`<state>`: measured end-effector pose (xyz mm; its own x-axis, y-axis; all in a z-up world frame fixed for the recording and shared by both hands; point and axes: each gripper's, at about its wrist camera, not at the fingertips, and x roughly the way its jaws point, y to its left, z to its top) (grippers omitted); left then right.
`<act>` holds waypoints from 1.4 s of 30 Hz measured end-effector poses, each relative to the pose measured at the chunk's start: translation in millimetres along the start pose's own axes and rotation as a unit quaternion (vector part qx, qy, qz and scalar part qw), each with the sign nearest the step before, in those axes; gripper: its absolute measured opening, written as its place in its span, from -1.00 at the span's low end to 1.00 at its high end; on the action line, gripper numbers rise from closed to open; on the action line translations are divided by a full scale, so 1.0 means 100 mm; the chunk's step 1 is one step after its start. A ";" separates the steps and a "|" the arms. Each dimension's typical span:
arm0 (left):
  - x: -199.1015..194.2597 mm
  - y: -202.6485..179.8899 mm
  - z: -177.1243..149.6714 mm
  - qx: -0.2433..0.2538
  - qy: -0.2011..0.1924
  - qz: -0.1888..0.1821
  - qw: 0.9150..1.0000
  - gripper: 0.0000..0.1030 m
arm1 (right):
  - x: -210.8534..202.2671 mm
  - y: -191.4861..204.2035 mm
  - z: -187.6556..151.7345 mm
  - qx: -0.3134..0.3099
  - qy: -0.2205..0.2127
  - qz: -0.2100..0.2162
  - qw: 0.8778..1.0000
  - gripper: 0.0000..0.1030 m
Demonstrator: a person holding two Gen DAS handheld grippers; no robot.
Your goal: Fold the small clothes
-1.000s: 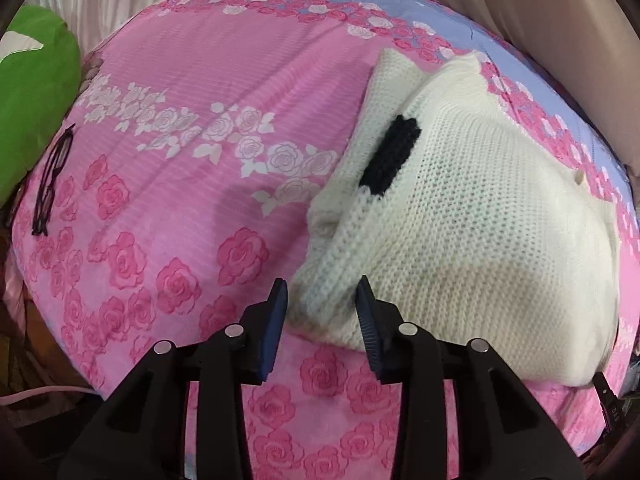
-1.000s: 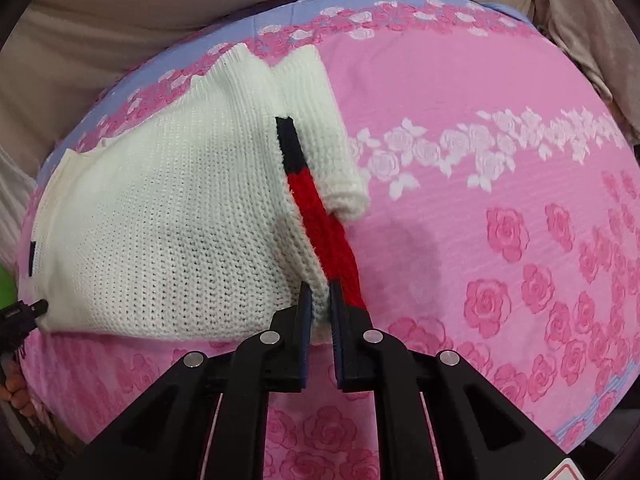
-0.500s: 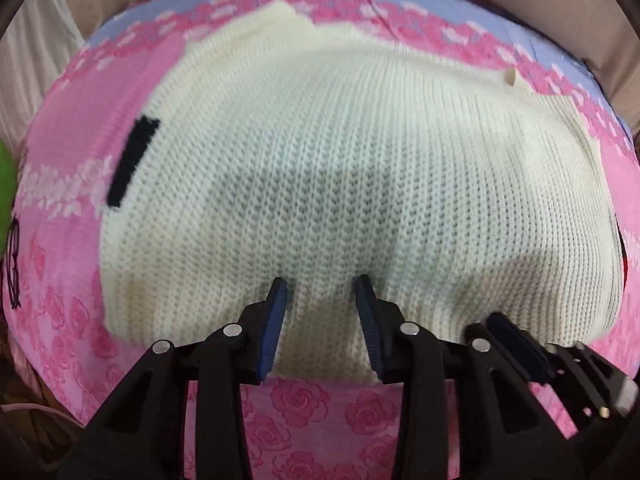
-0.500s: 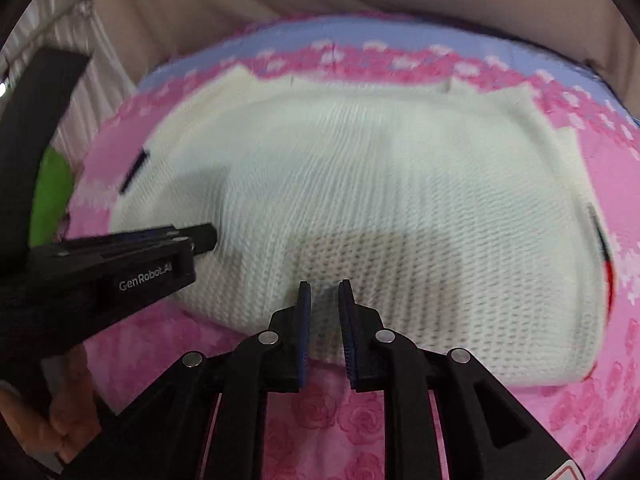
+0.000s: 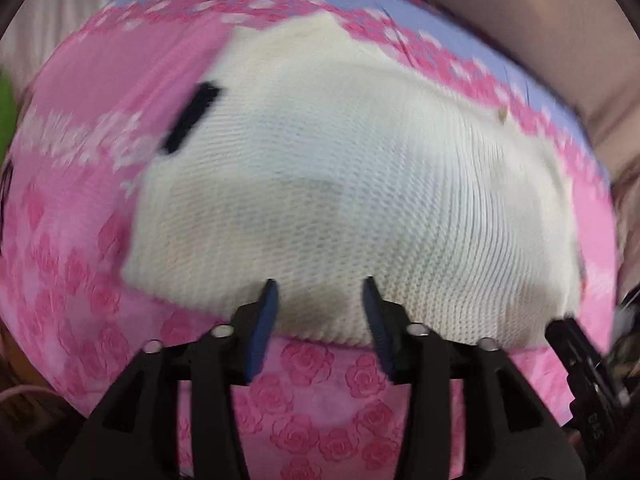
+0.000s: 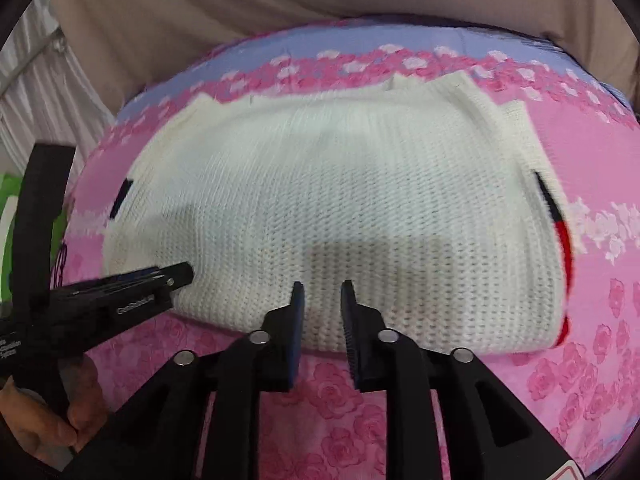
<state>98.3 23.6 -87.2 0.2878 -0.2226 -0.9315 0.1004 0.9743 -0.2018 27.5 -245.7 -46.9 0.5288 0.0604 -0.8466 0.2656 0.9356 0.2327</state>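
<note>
Cream knitted sweater (image 6: 360, 216) with red-navy trim lies flat, folded, on the pink rose-print bedsheet (image 6: 600, 320). Left gripper (image 5: 318, 300) gapes wide, empty, at the near hem; right gripper (image 6: 322, 300) is partly parted, also empty. Between folds, I'd judge. Next: regrip the hem for another fold.

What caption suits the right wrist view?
Open right tool poised at the near edge of a folded white knit sweater on a rose-print sheet.

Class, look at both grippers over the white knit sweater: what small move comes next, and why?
Probably lower both to pinch the near edge of the sweater. The left gripper and right gripper stand open over that hem, holding nothing, and the sweater lies flat on the bedsheet.
</note>
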 end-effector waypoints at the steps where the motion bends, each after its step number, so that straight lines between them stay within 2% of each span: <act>1: -0.09 0.20 -0.02 -0.041 -0.013 -0.016 0.999 0.24 | -0.09 -0.17 -0.04 0.021 -0.010 -0.014 1.000 0.09; 2: -0.14 0.37 -0.03 -0.074 -0.024 -0.022 0.997 0.36 | -0.16 -0.35 -0.09 0.040 -0.016 -0.025 0.999 0.12; 4: -0.17 0.73 -0.04 -0.145 -0.031 -0.013 0.989 0.39 | -0.24 -0.74 -0.23 0.086 -0.016 -0.059 0.994 0.24; 6: -0.07 0.97 -0.04 -0.187 -0.018 -0.011 0.982 0.39 | -0.25 -1.09 -0.38 0.148 -0.011 -0.084 0.985 0.30; 8: 0.10 1.09 -0.01 -0.220 0.009 -0.035 0.975 0.41 | -0.19 -1.34 -0.51 0.209 -0.006 -0.065 0.976 0.32; 10: 0.11 1.04 0.04 -0.230 -0.004 -0.046 0.972 0.47 | -0.05 -1.45 -0.56 0.253 0.002 -0.019 0.967 0.32; 11: 0.13 0.99 0.06 -0.226 -0.001 -0.062 0.972 0.41 | 0.01 -1.45 -0.55 0.266 0.004 -0.006 0.964 0.32; 12: 0.17 0.93 0.11 -0.226 0.011 -0.075 0.971 0.31 | 0.04 -1.43 -0.52 0.276 -0.006 -0.004 0.961 0.42; 13: 0.17 0.89 0.13 -0.231 0.020 -0.078 0.970 0.25 | 0.04 -1.39 -0.47 0.278 -0.018 0.006 0.960 0.43; 14: 0.19 0.84 0.14 -0.234 0.024 -0.084 0.968 0.00 | 0.09 -1.36 -0.40 0.282 -0.019 0.031 0.959 0.43; 15: 0.21 0.79 0.15 -0.234 0.027 -0.094 0.967 -0.42 | 0.12 -1.35 -0.35 0.288 -0.016 0.038 0.957 0.42; 16: 0.21 0.74 0.18 -0.225 0.030 -0.096 0.969 -0.66 | 0.15 -1.33 -0.30 0.292 -0.014 0.044 0.955 0.38; 17: 0.18 0.74 0.19 -0.219 0.029 -0.093 0.971 -0.81 | 0.17 -1.32 -0.26 0.293 -0.013 0.051 0.955 -0.02; 18: 0.11 0.75 0.19 -0.220 0.022 -0.090 0.971 -0.83 | 0.19 -1.31 -0.21 0.295 -0.008 0.060 0.954 -0.61; 21: -0.15 0.84 0.13 -0.217 0.011 -0.103 0.971 -0.84 | -0.07 -1.34 -0.18 0.302 -0.036 0.068 0.950 -0.70; 25: -0.40 0.93 -0.13 -0.198 0.036 -0.112 0.973 -0.84 | -0.56 -1.37 -0.30 0.255 -0.045 0.054 0.964 -0.73; 28: -0.44 0.99 -0.51 -0.175 0.079 -0.103 0.976 -0.84 | -0.79 -1.39 -0.59 0.214 -0.013 0.017 0.977 -0.73; 31: -0.33 0.95 -0.79 -0.154 0.104 -0.080 0.979 -0.82 | -0.72 -1.39 -0.97 0.167 0.041 -0.016 0.985 -0.65; 33: -0.27 0.96 -0.85 -0.168 0.108 -0.090 0.976 -0.77 | -0.66 -1.40 -1.19 0.147 0.073 -0.063 0.984 -0.53; 34: -0.28 0.97 -0.84 -0.177 0.103 -0.096 0.974 -0.74 | -0.69 -1.41 -1.23 0.150 0.073 -0.076 0.983 -0.49; 35: -0.30 0.97 -0.80 -0.183 0.092 -0.099 0.974 -0.73 | -0.78 -1.41 -1.21 0.160 0.055 -0.087 0.982 -0.49; 37: -0.41 0.98 -0.75 -0.193 0.058 -0.109 0.973 -0.55 | -0.99 -1.31 -1.07 0.148 0.005 -0.127 0.981 -0.48; 38: -0.44 0.99 -0.71 -0.197 0.045 -0.115 0.973 -0.37 | -1.09 -1.21 -0.95 0.131 -0.026 -0.129 0.983 -0.48; 39: -0.44 0.98 -0.70 -0.198 0.041 -0.117 0.972 -0.19 | -1.14 -1.10 -0.85 0.113 -0.045 -0.111 0.986 -0.48; 40: -0.40 0.96 -0.68 -0.197 0.043 -0.117 0.972 -0.14 | -1.14 -0.93 -0.70 0.084 -0.053 -0.084 0.992 -0.48; 42: -0.28 0.91 -0.66 -0.196 0.054 -0.104 0.974 -0.11 | -0.99 -0.54 -0.46 0.028 -0.043 -0.041 0.998 -0.52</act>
<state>36.0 121.3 -99.3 0.1968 -0.4326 -0.8798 -0.2306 0.8518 -0.4704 -76.1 -285.8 2.0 0.5700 -0.0469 -0.8203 0.3540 0.9150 0.1936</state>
